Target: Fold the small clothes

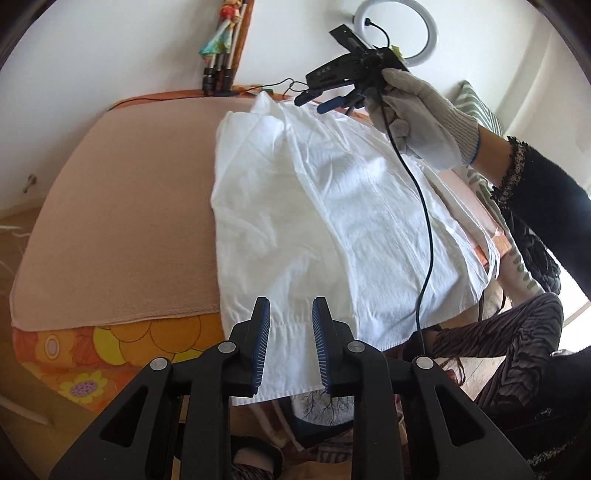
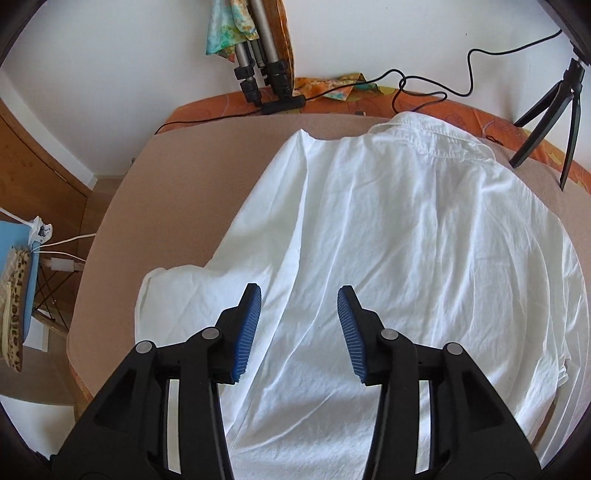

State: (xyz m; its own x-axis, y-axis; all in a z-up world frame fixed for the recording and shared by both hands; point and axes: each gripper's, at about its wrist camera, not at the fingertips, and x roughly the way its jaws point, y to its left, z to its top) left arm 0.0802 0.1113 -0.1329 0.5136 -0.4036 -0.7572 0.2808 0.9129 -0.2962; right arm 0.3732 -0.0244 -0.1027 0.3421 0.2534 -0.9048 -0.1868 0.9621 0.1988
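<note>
A white shirt [image 1: 332, 206] lies spread and creased on a beige cover [image 1: 122, 206]; its hem hangs over the near edge. In the right wrist view the shirt [image 2: 388, 221] shows its collar [image 2: 424, 136] at the far end and a sleeve [image 2: 166, 288] folded out to the left. My left gripper [image 1: 291, 301] hovers open over the hem, with cloth below the pads but none pinched. My right gripper [image 2: 299, 288] stands open above the shirt's middle, holding nothing. From the left wrist view the right gripper [image 1: 319, 101] hangs over the far collar end in a gloved hand [image 1: 417, 118].
An orange flowered sheet [image 1: 110, 343] shows under the cover. Tripod legs [image 2: 258, 66] and a power strip [image 2: 284, 103] stand at the far wall, a small black tripod [image 2: 554, 110] at far right. A ring light [image 1: 395, 33] hangs behind. A black cable [image 1: 424, 229] trails across the shirt. Striped trouser legs [image 1: 517, 350] are at near right.
</note>
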